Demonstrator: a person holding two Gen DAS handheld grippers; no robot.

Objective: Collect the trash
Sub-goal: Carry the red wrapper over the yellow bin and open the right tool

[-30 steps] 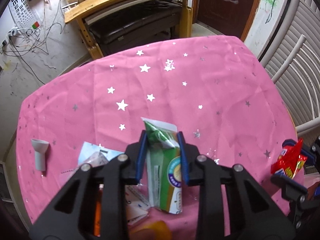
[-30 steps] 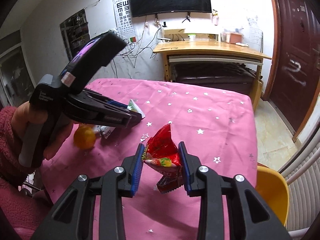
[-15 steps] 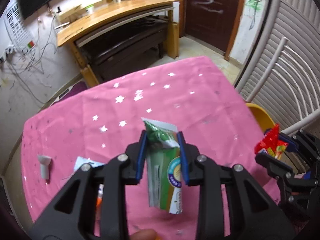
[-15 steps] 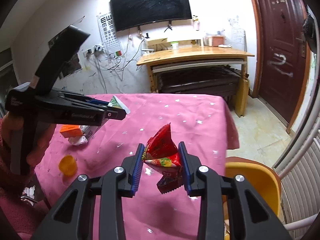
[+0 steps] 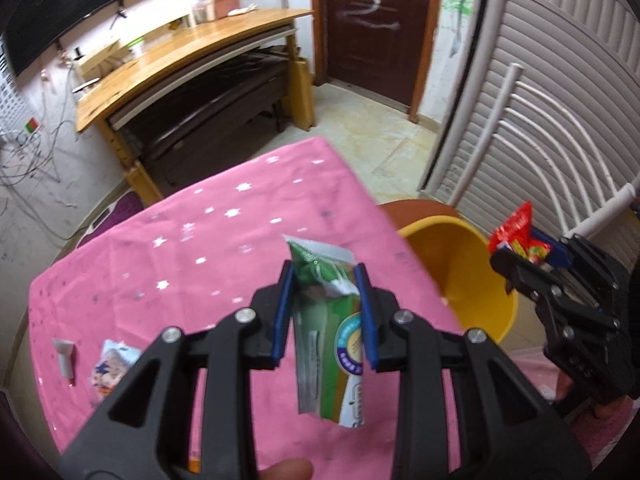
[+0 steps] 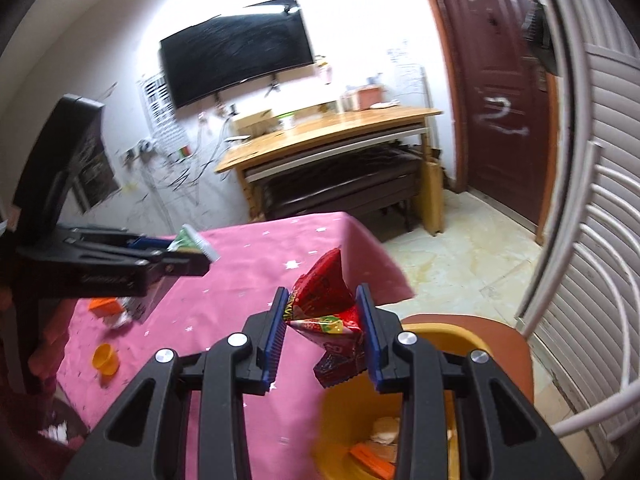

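- Jaws of the left gripper (image 5: 324, 312) clamped a green carton (image 5: 332, 344) above the table (image 5: 180, 264); it looked light, crushable (hold mid-body).
- Right gripper (image 6: 322, 328) pinched a red wrapper (image 6: 326, 304), flimsy and slippery, over the yellow bin (image 6: 344, 420).

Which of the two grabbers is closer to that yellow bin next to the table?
The right. The right gripper, clamping a red wrapper, hangs right at the yellow bin rim. The left gripper, holding a green carton, is above the pink tablecloth beside it.

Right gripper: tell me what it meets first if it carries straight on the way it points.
Probably the yellow bin: the right gripper, shut on the red snack wrapper, points down over its rim, though depth is unclear.
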